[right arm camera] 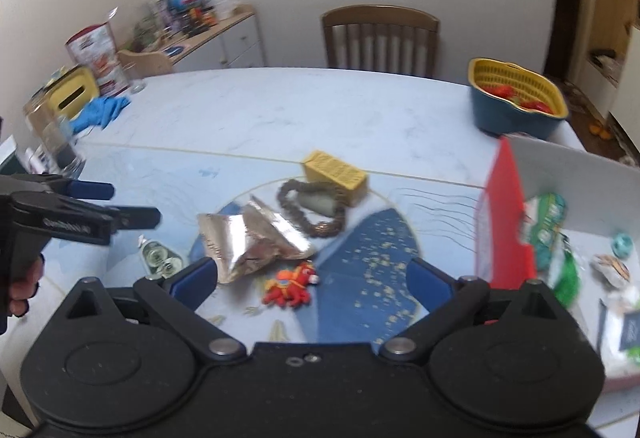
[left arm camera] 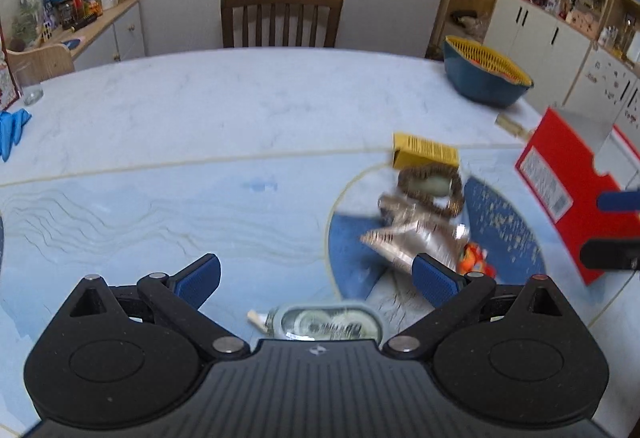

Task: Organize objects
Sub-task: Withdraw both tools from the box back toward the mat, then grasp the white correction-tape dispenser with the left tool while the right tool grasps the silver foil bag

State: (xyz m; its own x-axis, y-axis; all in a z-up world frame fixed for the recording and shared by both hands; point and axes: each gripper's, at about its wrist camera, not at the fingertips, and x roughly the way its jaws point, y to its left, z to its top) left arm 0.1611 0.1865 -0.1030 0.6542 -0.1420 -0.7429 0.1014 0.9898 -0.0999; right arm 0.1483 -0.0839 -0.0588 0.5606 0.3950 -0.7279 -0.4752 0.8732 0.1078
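Blue-padded, your left gripper (left arm camera: pixel 316 280) and right gripper (right arm camera: pixel 312 278) both hold their fingers spread apart, gripping nothing. The silver foil packet (right arm camera: pixel 252 238), bead bracelet (right arm camera: pixel 316 206), yellow box (right arm camera: pixel 336 170) and red toy (right arm camera: pixel 290 284) lie clustered on the table (right arm camera: pixel 280 106), beside the red box (right arm camera: pixel 504 214).

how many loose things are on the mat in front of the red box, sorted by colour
Yellow: 1, the small box
Brown: 1, the bead string
Silver: 1, the foil bag
Orange-red: 1, the toy figure
Clear with green: 1, the flat packet
Total: 5 things, all outside the red box.
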